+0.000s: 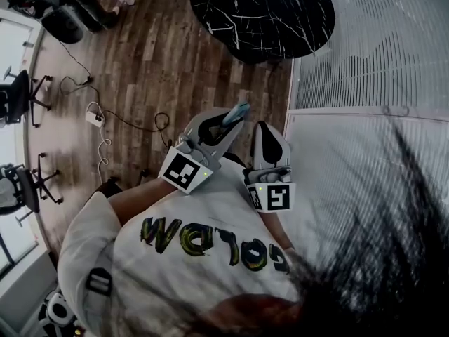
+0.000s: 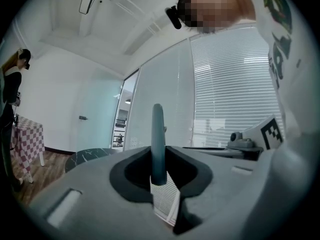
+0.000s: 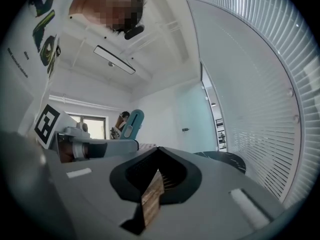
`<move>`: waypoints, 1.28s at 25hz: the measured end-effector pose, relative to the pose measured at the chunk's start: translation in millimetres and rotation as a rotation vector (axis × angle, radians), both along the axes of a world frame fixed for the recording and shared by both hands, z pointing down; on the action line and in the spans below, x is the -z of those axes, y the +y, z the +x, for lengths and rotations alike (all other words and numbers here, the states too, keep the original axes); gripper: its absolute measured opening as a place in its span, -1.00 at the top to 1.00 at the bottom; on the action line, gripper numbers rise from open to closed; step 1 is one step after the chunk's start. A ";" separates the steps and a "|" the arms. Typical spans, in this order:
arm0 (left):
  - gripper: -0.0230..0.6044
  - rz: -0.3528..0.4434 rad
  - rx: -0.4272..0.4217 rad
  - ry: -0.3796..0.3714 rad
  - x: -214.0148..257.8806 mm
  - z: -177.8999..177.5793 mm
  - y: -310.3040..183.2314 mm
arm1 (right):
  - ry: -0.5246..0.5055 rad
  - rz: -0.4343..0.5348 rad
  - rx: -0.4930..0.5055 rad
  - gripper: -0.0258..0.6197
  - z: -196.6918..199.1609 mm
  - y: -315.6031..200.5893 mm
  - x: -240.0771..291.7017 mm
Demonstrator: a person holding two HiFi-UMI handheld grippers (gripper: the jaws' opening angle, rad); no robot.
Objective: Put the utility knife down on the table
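At left, left gripper [image 1: 231, 121] held level over wood floor [image 1: 140, 62], jaws narrowed and clamped on a blue-green utility knife [image 2: 158, 144] standing upright between them. Just beside it, right gripper [image 1: 265, 130], jaws drawn together, empty. Beyond, round black marble table [image 1: 263, 12], well apart from the knife.

Grey shells on left gripper [image 1: 224, 123], right gripper [image 1: 266, 132]; black-white marker cubes [image 1: 186, 170] behind fingers [image 1: 271, 147]. White tee [image 1: 119, 286], green-yellow lettering [image 1: 210, 241].

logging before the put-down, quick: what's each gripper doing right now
Left gripper: closed on the slim teal plastic utility knife.
Right gripper: closed, nothing between its jaws.
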State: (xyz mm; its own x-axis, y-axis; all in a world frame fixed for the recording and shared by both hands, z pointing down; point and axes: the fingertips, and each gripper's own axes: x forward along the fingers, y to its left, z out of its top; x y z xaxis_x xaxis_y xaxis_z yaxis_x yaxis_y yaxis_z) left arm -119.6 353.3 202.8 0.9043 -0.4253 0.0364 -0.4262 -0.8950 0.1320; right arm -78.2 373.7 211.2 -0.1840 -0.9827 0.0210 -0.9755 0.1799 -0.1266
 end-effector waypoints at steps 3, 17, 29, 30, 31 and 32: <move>0.68 -0.003 0.006 -0.004 -2.0 1.7 -5.8 | 0.001 -0.004 -0.003 0.92 3.7 -4.2 -1.4; 0.68 -0.043 0.013 0.025 -16.2 28.7 -106.0 | 0.056 -0.053 -0.041 0.92 35.6 -97.7 -12.9; 0.69 -0.065 -0.009 0.039 -10.7 44.3 -249.6 | 0.082 -0.049 -0.021 0.92 44.1 -241.8 -1.2; 0.68 -0.066 -0.009 0.040 -10.1 44.5 -261.2 | 0.082 -0.045 -0.018 0.92 43.8 -253.3 -0.1; 0.68 -0.066 -0.010 0.042 -9.5 44.6 -272.0 | 0.083 -0.043 -0.016 0.92 43.4 -264.2 0.4; 0.69 -0.065 -0.012 0.042 -9.1 44.7 -282.0 | 0.085 -0.043 -0.015 0.91 43.1 -274.1 0.6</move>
State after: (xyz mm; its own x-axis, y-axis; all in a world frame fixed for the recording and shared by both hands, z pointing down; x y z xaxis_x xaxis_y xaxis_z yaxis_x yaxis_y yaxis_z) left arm -74.9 71.3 211.9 0.9105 -0.4128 0.0251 -0.4087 -0.8888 0.2074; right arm -35.1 99.6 210.6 -0.1648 -0.9832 0.0783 -0.9856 0.1611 -0.0510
